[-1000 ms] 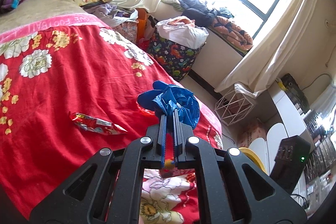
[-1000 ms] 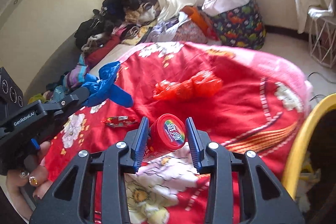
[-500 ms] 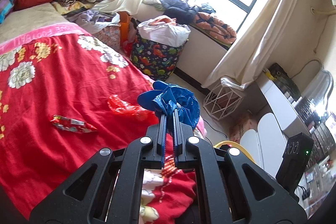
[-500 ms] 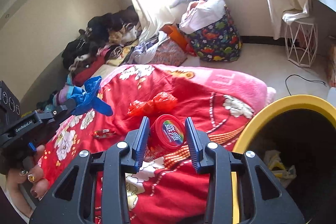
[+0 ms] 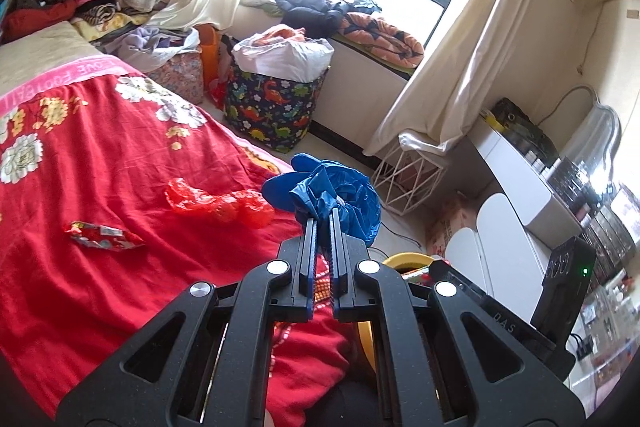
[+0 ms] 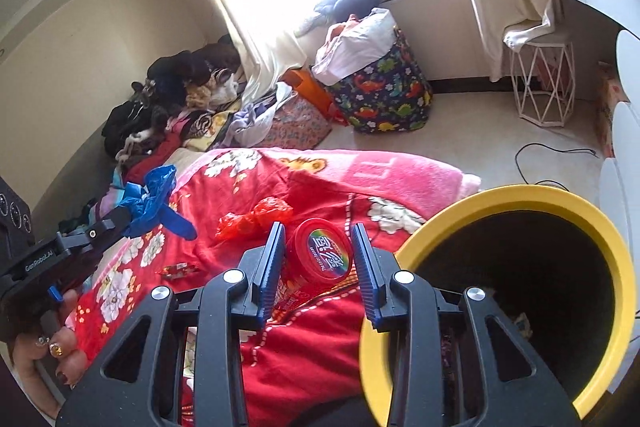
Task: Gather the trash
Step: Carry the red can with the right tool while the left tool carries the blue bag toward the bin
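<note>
The trash is carried now: the left gripper [image 5: 323, 223] pinches the blue bag [image 5: 334, 193], the right gripper [image 6: 318, 255] holds the red cup [image 6: 320, 259]. The yellow bin [image 6: 520, 199] has come close beside the bed's corner, so dropping seems next.

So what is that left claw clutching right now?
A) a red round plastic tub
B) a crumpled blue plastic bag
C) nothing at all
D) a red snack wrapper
B: the left claw is shut on the crumpled blue plastic bag, while the red round plastic tub sits between the right claw's fingers and the red snack wrapper lies on the bed.
</note>
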`<state>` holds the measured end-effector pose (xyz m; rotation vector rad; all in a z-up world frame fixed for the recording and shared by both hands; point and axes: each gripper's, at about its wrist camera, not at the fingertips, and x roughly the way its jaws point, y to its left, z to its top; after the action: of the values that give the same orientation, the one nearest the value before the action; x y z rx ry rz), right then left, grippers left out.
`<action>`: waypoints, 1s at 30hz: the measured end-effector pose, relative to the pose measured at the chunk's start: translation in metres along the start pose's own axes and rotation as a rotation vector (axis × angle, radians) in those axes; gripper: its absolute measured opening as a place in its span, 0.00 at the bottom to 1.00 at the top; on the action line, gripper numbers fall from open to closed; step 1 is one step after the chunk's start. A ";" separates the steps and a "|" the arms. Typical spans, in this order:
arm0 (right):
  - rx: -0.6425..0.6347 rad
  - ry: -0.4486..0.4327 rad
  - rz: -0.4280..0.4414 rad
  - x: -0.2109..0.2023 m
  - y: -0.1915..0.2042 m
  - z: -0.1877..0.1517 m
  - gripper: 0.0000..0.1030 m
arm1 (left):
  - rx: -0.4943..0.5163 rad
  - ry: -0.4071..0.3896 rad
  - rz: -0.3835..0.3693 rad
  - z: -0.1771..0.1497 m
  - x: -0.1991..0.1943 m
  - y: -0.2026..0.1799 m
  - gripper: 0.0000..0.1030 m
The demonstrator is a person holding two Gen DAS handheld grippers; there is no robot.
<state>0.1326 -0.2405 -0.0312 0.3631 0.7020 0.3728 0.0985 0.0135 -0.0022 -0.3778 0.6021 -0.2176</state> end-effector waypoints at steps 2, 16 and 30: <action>0.007 -0.007 -0.010 -0.004 -0.006 0.000 0.32 | 0.012 0.006 -0.006 -0.001 0.002 -0.006 0.02; 0.043 -0.046 -0.067 -0.027 -0.036 0.001 0.32 | 0.073 0.041 -0.042 -0.012 0.016 -0.036 0.02; 0.103 -0.087 -0.132 -0.047 -0.070 0.001 0.31 | 0.133 0.080 -0.079 -0.022 0.029 -0.066 0.02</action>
<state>0.1151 -0.3231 -0.0353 0.4253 0.6573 0.1949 0.1030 -0.0617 -0.0073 -0.2659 0.6484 -0.3481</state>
